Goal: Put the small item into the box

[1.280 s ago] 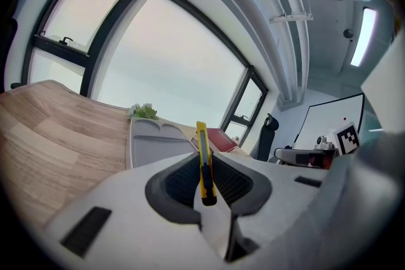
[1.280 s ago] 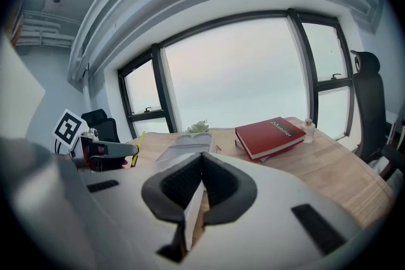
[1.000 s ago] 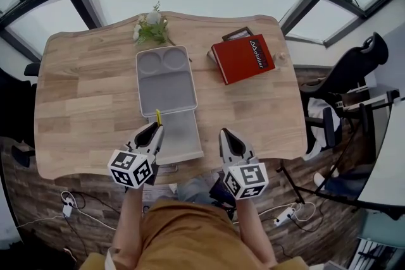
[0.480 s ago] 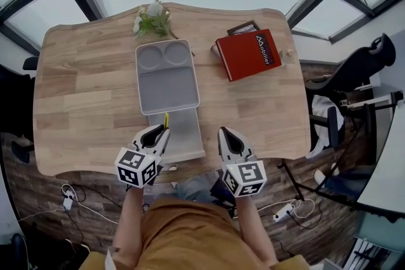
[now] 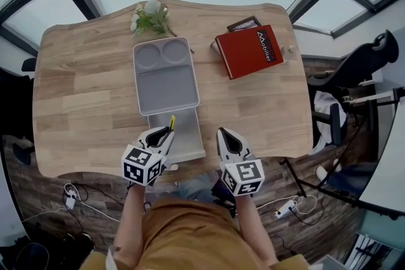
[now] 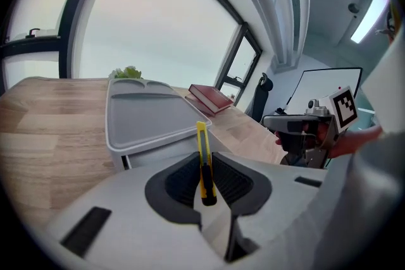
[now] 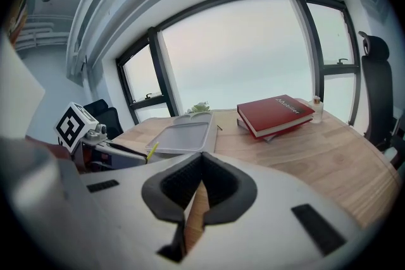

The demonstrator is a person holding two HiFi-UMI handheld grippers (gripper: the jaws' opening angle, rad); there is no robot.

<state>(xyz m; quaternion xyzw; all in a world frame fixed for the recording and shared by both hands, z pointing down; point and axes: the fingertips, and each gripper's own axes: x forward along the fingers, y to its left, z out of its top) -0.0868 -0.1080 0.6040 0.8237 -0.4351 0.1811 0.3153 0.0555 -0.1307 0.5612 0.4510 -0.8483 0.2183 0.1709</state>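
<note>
Left gripper (image 6: 204,169): your jaws are clamped on the lower end of a yellow knife (image 6: 202,147), tip up, just above the near, open end of the grey box (image 5: 166,76). Probably light, stiff, slick plastic that may pivot, so a mid-body hold suits better. Right gripper (image 5: 228,138), right of the box: jaws closed, empty. Red book (image 5: 248,51), beyond the box: lettering looks like "Mobilier".

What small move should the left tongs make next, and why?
Probably lower the left tongs toward the open drawer of the grey box: they are shut on the yellow knife, held above the drawer's near end, not yet inside.
</note>
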